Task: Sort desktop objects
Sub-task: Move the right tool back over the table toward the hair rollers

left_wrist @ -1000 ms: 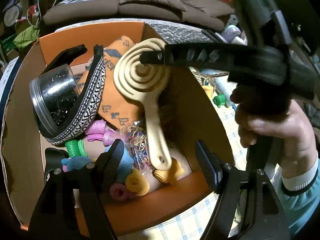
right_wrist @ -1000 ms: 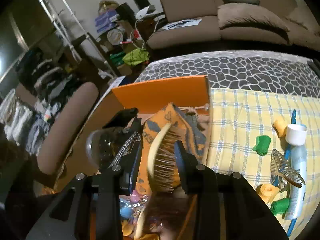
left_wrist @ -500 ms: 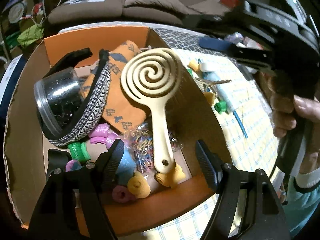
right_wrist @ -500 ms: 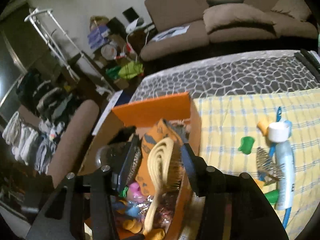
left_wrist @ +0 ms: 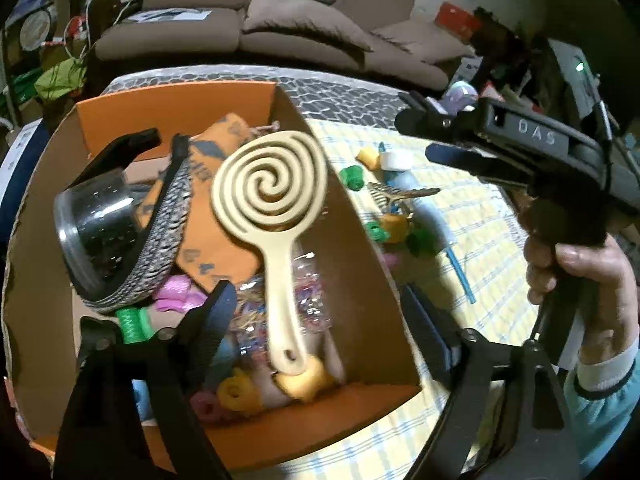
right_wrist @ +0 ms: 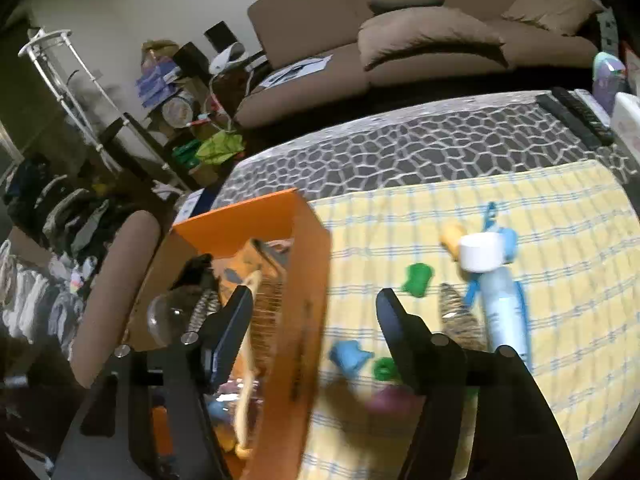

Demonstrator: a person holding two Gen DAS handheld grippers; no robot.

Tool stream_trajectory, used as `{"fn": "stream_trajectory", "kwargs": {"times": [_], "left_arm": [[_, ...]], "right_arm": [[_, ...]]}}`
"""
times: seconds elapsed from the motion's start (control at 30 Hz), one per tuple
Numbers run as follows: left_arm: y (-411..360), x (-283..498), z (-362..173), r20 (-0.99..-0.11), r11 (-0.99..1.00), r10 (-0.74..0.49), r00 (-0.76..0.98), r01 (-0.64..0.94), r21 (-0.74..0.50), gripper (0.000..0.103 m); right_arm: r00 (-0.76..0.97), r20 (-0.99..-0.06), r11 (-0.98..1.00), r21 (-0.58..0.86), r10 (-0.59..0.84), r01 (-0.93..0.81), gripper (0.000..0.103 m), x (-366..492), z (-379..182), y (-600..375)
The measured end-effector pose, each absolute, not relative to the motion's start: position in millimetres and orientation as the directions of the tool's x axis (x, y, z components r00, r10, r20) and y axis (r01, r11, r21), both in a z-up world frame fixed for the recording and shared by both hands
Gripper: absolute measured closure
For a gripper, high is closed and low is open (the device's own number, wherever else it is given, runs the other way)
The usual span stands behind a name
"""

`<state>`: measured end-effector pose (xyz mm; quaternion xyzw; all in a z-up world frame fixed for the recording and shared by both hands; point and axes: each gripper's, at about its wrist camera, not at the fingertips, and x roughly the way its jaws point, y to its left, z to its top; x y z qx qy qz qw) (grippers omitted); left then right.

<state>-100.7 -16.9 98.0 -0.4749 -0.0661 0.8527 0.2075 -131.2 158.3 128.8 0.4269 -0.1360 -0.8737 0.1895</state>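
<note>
Inside the orange box, found the cream spiral hairbrush lying tilted on the clutter, round head raised toward the far end, handle sloping down to the near end, bristles facing the box's right wall. Saw its handle end resting on a yellow roller. Noted it free of both grippers.

Beside the brush head, spotted an orange patterned cloth, then a black-and-white woven band curled around a clear jar of dark bits. Lower in the box, made out a bag of coloured elastics, pink rollers, a green roller and another yellow roller.

Above the near end of the box, caught the left gripper with jaws opening and nothing pinched; brush handle only in line between the fingers, untouched.

Off past the box's right wall, saw the right gripper held up in the right hand, jaws opening, clamped on nothing. From its own camera, saw the box wall in front of those jaws.

Out on the yellow checked cloth, counted a white-capped blue bottle, a claw clip, a green roller on the cloth and a blue roller. Beyond, noted a grey patterned cover and a brown sofa.
</note>
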Motion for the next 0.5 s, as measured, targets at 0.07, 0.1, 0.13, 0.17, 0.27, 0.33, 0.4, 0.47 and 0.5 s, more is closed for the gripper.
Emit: {"fn": "stream_trajectory", "kwargs": {"times": [0.07, 0.1, 0.13, 0.17, 0.27, 0.33, 0.4, 0.47, 0.5], "left_arm": [[-8, -100, 99, -0.779, -0.902, 0.422, -0.464, -0.299, -0.311, 0.011], [-4, -100, 99, -0.777, -0.900, 0.426, -0.464, -0.303, -0.312, 0.008], [0, -100, 100, -0.775, -0.898, 0.430, -0.463, -0.308, -0.314, 0.002], [6, -100, 101, -0.771, -0.895, 0.436, -0.465, -0.315, -0.316, 0.002], [16, -96, 106, -0.765, -0.891, 0.441, -0.470, -0.330, -0.311, 0.001], [26, -95, 107, -0.759, -0.889, 0.444, -0.477, -0.344, -0.304, 0.001], [38, -94, 109, -0.753, -0.885, 0.448, -0.482, -0.361, -0.295, 0.001], [48, -92, 109, -0.748, -0.879, 0.455, -0.483, -0.378, -0.290, 0.001], [55, -91, 109, -0.746, -0.875, 0.460, -0.481, -0.391, -0.286, 0.001]], "right_arm": [[-0.568, -0.702, -0.899, 0.389, -0.430, 0.200, 0.030, -130, 128, 169], [-0.571, -0.705, -0.903, 0.384, -0.421, 0.192, 0.029, -130, 127, 175], [-0.575, -0.707, -0.907, 0.380, -0.412, 0.182, 0.027, -129, 127, 180], [-0.578, -0.710, -0.911, 0.376, -0.402, 0.172, 0.024, -128, 126, 188], [-0.583, -0.721, -0.921, 0.359, -0.375, 0.149, 0.022, -126, 124, 204], [-0.586, -0.732, -0.932, 0.338, -0.348, 0.131, 0.021, -124, 122, 215], [-0.586, -0.742, -0.940, 0.321, -0.327, 0.119, 0.020, -124, 120, 224], [-0.583, -0.753, -0.947, 0.304, -0.305, 0.102, 0.020, -123, 116, 236], [-0.581, -0.759, -0.950, 0.299, -0.296, 0.092, 0.020, -123, 113, 243]]}}
